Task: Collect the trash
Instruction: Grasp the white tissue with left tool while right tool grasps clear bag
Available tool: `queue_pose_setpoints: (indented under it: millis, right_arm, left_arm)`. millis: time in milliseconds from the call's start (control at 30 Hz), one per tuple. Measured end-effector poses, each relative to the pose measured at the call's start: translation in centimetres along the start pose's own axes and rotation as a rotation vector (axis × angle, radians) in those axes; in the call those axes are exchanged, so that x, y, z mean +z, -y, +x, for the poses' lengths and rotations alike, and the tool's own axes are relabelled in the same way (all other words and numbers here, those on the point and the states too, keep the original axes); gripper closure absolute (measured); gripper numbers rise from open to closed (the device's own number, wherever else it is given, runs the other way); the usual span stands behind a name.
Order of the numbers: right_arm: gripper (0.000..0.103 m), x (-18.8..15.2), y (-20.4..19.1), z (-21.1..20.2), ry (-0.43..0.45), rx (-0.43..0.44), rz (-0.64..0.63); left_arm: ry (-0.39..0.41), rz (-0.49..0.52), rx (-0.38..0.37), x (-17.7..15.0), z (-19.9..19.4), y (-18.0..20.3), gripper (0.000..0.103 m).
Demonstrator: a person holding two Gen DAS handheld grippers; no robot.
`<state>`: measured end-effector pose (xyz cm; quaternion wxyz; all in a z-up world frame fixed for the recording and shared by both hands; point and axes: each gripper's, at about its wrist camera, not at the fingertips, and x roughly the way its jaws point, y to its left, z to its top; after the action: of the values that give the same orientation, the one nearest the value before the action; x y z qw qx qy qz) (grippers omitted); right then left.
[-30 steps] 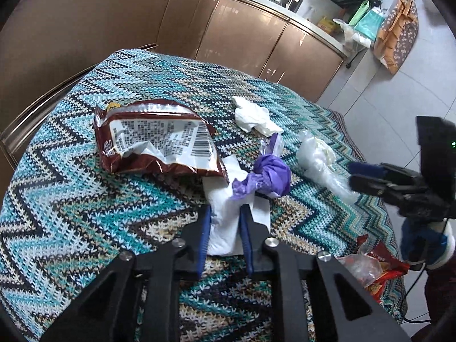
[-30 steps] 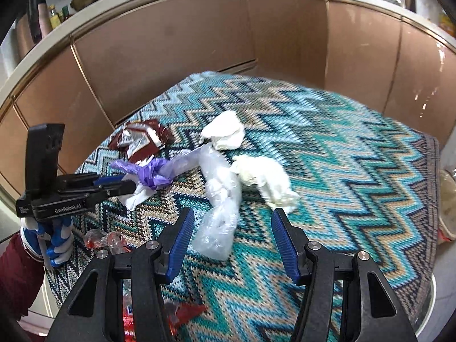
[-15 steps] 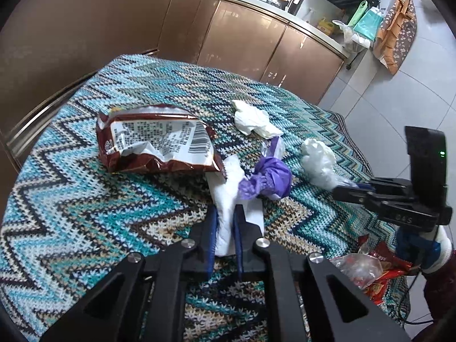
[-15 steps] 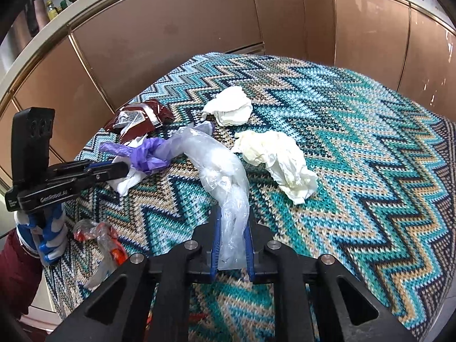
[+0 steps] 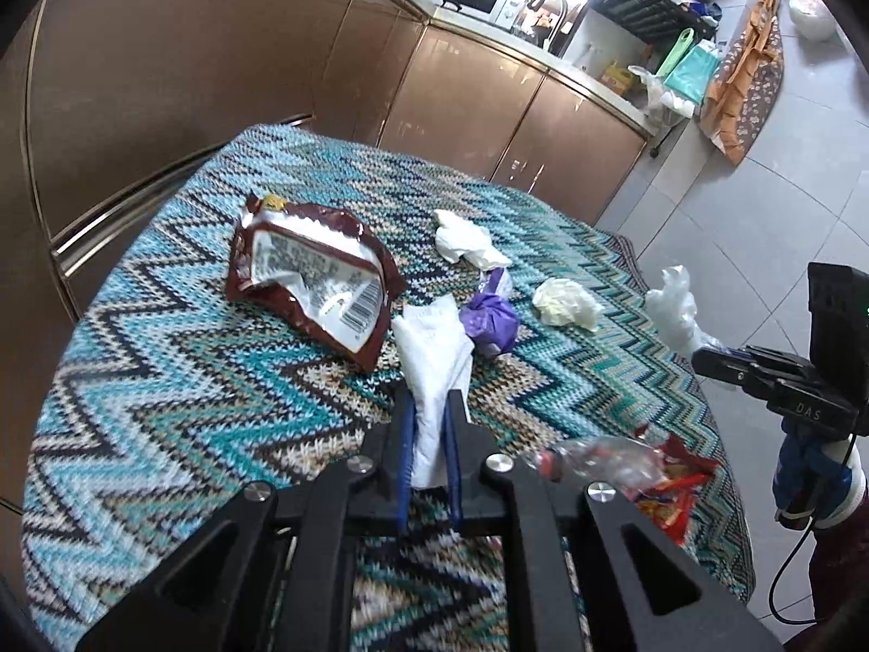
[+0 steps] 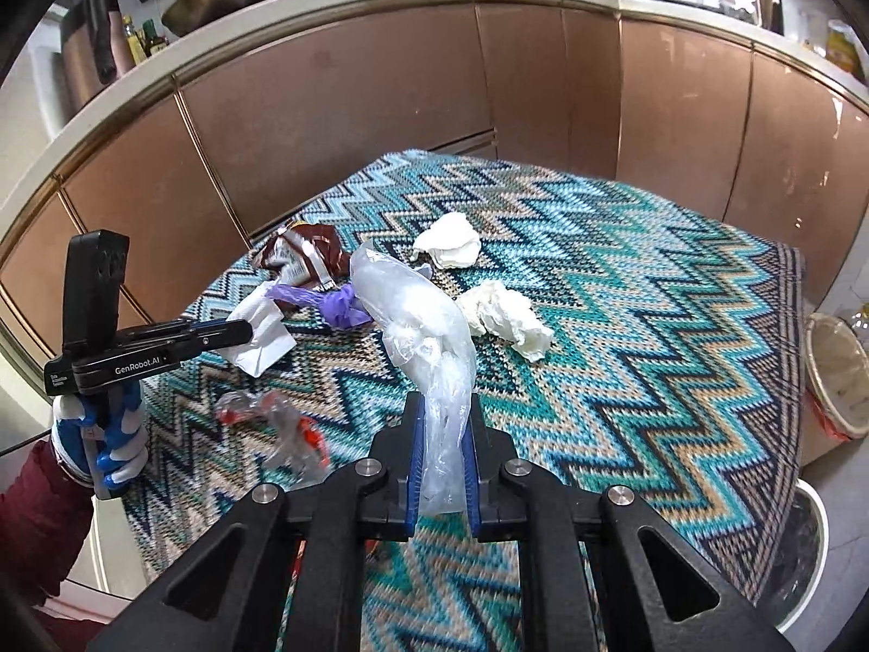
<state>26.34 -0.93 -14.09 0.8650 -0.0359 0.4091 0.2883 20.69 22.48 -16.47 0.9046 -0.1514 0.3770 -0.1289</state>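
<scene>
My left gripper [image 5: 430,407] is shut on a white paper napkin [image 5: 434,364] and holds it lifted off the zigzag cloth; it also shows in the right wrist view [image 6: 259,334]. My right gripper [image 6: 442,407] is shut on a clear plastic bag [image 6: 423,326] and holds it raised; the bag shows in the left wrist view [image 5: 673,315]. On the cloth lie a brown snack wrapper [image 5: 315,277], a purple wad [image 5: 491,320], two crumpled white tissues [image 5: 464,239] [image 5: 567,307], and a clear-and-red wrapper [image 5: 624,462].
The table [image 6: 652,326] is covered by a teal zigzag cloth and backed by copper cabinets [image 6: 353,92]. A lined bin [image 6: 836,375] stands on the floor at the table's right side. A tiled floor [image 5: 733,190] lies beyond.
Both grippers closed on their items, the left on the napkin, the right on the plastic bag, and lifted them off the cloth. The plastic bag has come away from the purple wad.
</scene>
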Motion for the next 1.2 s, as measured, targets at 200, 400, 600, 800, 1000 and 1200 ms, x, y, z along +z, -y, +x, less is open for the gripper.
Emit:
queue_pose_setpoints:
  millis: [200, 400, 600, 800, 1000, 1200]
  right_arm:
    - [0.090, -1.1, -0.6, -3.3, 0.055, -0.021, 0.024]
    - [0.090, -2.1, -1.1, -6.6, 0.108, -0.042, 0.044]
    - [0.090, -3.1, -1.3, -10.3, 0.171, -0.073, 0.058]
    - [0.090, -4.6, -0.5, -14.3, 0.238, -0.115, 0.086]
    - [0.090, -6.6, 2.2, -17.6, 0.294, -0.164, 0.146]
    - [0.090, -9.5, 6.6, -19.7, 0.333, -0.232, 0.238]
  left_arm:
    - [0.045, 0.001, 0.010, -0.9, -3.7, 0.1, 0.094]
    - [0.101, 0.017, 0.019, -1.3, -7.5, 0.8, 0.094]
    - [0.160, 0.051, 0.009, -0.9, -10.6, 3.0, 0.094]
    - [0.184, 0.108, -0.016, 0.0, -11.7, 6.9, 0.094]
    - [0.170, 0.192, -0.047, 1.2, -10.9, 12.7, 0.094]
    - [0.111, 0.282, -0.079, 1.8, -7.8, 19.5, 0.094]
